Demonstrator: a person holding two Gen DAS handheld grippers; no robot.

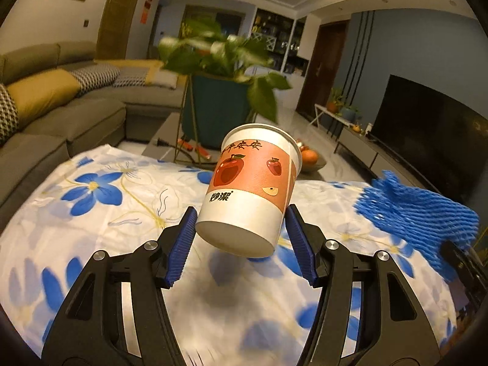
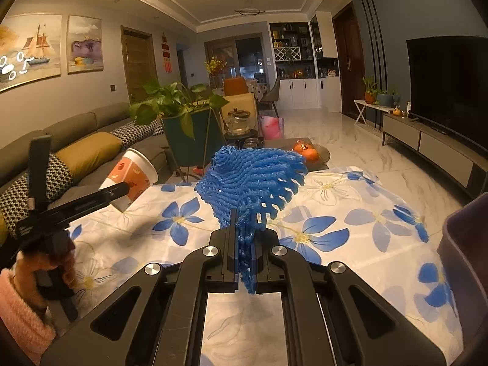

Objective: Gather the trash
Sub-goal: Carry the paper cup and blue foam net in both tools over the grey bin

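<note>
A paper cup (image 1: 253, 189) with red apple print hangs tilted above the flowered tablecloth (image 1: 100, 189), its rim pointing away. My left gripper (image 1: 241, 210) is shut on it, the blue pads pressing both sides near its base. In the right wrist view the same cup (image 2: 134, 177) sits at the tip of the left gripper (image 2: 117, 190), held by a hand in a pink sleeve (image 2: 21, 314). My right gripper (image 2: 244, 225) is shut on a blue foam fruit net (image 2: 253, 177), which bunches up above the closed fingers. That net (image 1: 414, 213) also shows at the right of the left wrist view.
A potted plant (image 1: 219, 106) on a metal stand is just beyond the table. A bowl of oranges (image 2: 311, 152) sits on a low table behind. A dark bin rim (image 2: 466, 259) is at the right edge. A sofa (image 1: 61, 116) runs along the left, a TV (image 2: 448, 88) on the right.
</note>
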